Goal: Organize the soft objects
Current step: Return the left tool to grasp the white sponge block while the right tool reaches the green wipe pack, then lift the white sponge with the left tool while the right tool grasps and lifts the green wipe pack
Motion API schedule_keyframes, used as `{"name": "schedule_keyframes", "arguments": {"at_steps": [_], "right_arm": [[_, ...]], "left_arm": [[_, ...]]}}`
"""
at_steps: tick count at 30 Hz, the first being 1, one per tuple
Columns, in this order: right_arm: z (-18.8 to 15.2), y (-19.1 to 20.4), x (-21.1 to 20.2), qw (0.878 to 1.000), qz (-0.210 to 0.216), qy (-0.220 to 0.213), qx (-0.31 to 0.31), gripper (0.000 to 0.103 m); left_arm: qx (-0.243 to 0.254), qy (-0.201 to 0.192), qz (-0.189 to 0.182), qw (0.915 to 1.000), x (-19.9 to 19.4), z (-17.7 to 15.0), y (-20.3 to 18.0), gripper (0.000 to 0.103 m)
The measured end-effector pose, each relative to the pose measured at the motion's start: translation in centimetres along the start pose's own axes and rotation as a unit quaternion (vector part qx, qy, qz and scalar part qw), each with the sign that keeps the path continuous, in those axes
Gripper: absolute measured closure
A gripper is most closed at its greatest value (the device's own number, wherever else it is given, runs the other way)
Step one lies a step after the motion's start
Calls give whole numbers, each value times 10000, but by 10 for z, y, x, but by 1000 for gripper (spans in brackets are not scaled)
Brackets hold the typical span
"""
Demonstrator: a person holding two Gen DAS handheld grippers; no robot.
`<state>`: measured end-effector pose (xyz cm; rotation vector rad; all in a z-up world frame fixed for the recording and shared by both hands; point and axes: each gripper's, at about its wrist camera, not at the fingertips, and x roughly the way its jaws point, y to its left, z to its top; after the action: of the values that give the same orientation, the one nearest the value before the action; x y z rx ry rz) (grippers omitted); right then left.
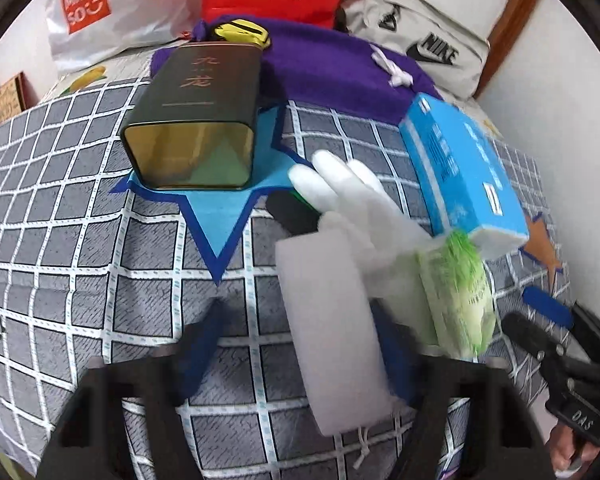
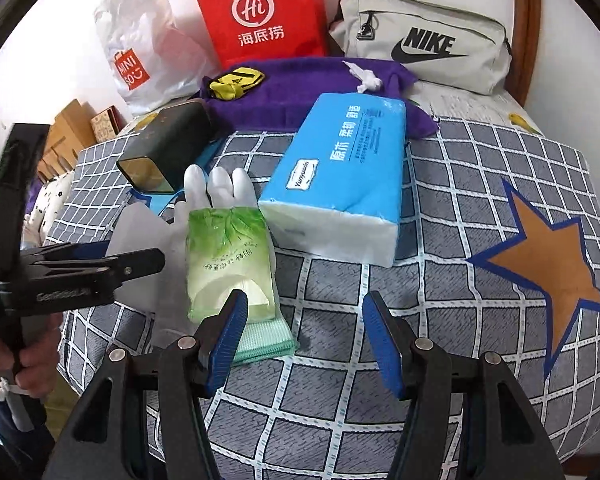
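My left gripper [image 1: 300, 344] is open, with a white foam block [image 1: 332, 332] lying between its fingers, against the right one. The block also shows in the right wrist view [image 2: 136, 232]. A white rubber glove [image 1: 352, 188] lies beyond it, under a green tissue pack [image 2: 228, 256]. A blue tissue pack [image 2: 340, 184] lies to the right. My right gripper [image 2: 304, 340] is open and empty, its left finger [image 2: 228, 340] over the green pack's near end and a green cloth [image 2: 264, 340].
A dark tin [image 1: 196, 120] lies on a blue star mat [image 1: 220, 208]. A purple cloth [image 2: 284, 92], yellow-black pouch [image 2: 236, 80], Miniso bag [image 2: 140, 52], red bag [image 2: 260, 12] and Nike bag [image 2: 420, 40] lie behind. An orange star [image 2: 548, 268] is at right.
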<state>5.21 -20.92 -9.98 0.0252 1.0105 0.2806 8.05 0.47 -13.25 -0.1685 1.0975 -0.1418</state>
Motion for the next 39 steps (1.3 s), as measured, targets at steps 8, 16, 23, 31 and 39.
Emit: {"name": "schedule_keyframes", "arguments": {"at_steps": [8, 16, 23, 31, 39], "right_arm": [[8, 12, 7, 9996, 276, -21, -82, 44], [15, 31, 24, 9986, 438, 67, -287, 35], [18, 31, 51, 9974, 595, 360, -168, 35], [20, 32, 40, 9970, 720, 190, -200, 50], [26, 32, 5, 9968, 733, -157, -288, 50]], "left_arm": [[144, -415, 92, 9990, -32, 0, 16, 70], [-5, -502, 693, 9963, -37, -4, 48, 70], [-13, -552, 379, 9978, -21, -7, 46, 66], [-60, -578, 181, 9981, -21, -8, 52, 66], [-146, -675, -14, 9976, -36, -8, 60, 68]]}}
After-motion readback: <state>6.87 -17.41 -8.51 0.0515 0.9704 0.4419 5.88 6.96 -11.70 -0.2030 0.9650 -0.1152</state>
